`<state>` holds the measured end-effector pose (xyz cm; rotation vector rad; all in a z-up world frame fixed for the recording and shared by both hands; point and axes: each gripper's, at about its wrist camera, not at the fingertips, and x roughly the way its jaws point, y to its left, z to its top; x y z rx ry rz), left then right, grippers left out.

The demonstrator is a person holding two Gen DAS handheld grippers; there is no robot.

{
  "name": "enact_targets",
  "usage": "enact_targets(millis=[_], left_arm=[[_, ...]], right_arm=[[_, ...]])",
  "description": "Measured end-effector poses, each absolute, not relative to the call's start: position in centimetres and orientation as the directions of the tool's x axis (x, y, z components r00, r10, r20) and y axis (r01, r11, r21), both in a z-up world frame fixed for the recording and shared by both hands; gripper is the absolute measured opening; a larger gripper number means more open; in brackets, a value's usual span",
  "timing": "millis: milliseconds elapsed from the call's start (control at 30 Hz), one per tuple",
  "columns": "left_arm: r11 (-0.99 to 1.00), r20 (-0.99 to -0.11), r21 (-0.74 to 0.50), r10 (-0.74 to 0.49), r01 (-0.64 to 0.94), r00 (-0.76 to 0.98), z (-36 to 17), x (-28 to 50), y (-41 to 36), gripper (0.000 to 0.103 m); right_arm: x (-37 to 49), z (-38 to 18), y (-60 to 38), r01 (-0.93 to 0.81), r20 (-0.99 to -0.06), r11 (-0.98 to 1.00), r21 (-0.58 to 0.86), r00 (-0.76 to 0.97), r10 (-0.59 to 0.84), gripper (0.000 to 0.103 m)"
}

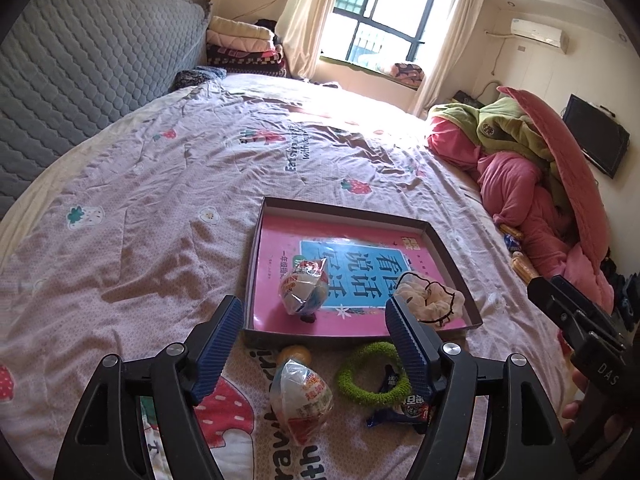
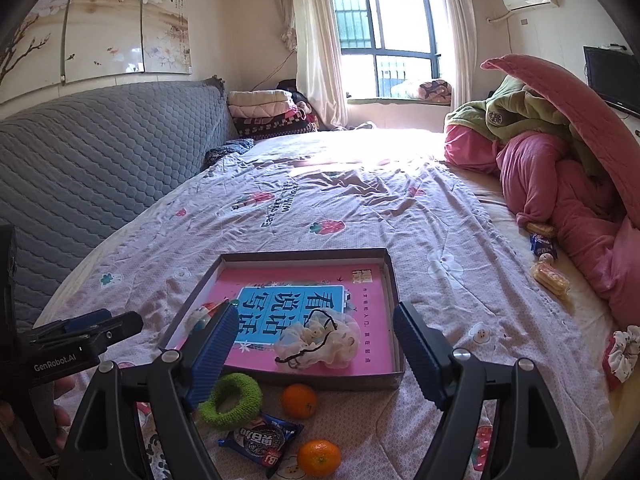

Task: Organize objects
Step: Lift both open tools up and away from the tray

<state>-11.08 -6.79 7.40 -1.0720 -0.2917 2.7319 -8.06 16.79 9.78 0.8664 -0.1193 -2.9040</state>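
My fingers on both grippers [image 1: 314,344] [image 2: 314,354] are spread, empty. The box [image 2: 394,280] holds perhaps two items; the oranges [image 2: 299,401], green ring [image 2: 230,400] and cookie packet [image 2: 260,442] wait on the bed [image 2: 360,208].

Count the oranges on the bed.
2. One orange lies just in front of the box's near wall; the other orange lies nearer the camera, right of the cookie packet. More may be hidden behind the grippers.

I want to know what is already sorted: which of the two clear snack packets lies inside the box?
The farther snack packet, lying on the pink book inside the box. The other packet lies on the bedsheet before the box.
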Motion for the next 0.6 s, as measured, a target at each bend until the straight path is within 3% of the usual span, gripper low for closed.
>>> enact_targets(millis=[600], left_arm=[[-0.982, -0.681, -0.175, 0.169, -0.066, -0.713, 8.6, -7.7, -6.4, 0.075]], right_arm=[[-4.0, 12.5, 16.3, 0.145, -0.488, -0.983, 0.110, -0.854, -0.180, 0.079]])
